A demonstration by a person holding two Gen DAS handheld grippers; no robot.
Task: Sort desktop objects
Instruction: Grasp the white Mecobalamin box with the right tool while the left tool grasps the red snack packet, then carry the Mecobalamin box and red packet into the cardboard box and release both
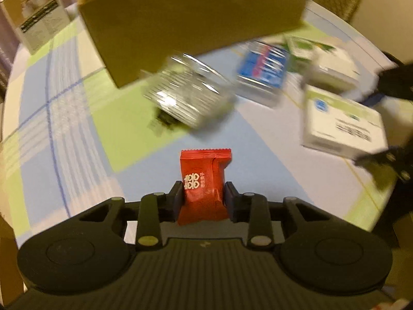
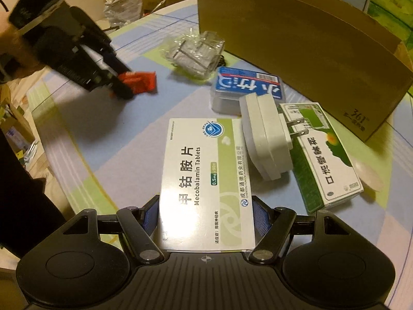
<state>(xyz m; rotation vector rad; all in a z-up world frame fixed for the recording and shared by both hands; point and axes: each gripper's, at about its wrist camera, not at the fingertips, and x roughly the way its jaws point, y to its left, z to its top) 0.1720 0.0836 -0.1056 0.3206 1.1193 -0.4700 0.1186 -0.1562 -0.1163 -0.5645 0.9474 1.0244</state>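
Note:
My left gripper [image 1: 204, 196] is shut on a red candy packet [image 1: 204, 178] and holds it above the tablecloth; it shows in the right wrist view [image 2: 121, 85] with the packet [image 2: 142, 81]. My right gripper [image 2: 205, 214] is shut on a white and green Mecobalamin tablet box [image 2: 204, 175], also seen in the left wrist view [image 1: 340, 126]. On the table lie a clear plastic box [image 2: 198, 51], a blue box [image 2: 245, 87], a white plug adapter [image 2: 265, 134] and a green medicine box [image 2: 325, 155].
A large open cardboard box [image 2: 296, 36] stands at the far side of the table, behind the objects. A pale plastic spoon [image 2: 369, 178] lies at the right. A white carton [image 1: 36, 23] stands at the far left. The checked tablecloth [image 2: 116, 134] covers the round table.

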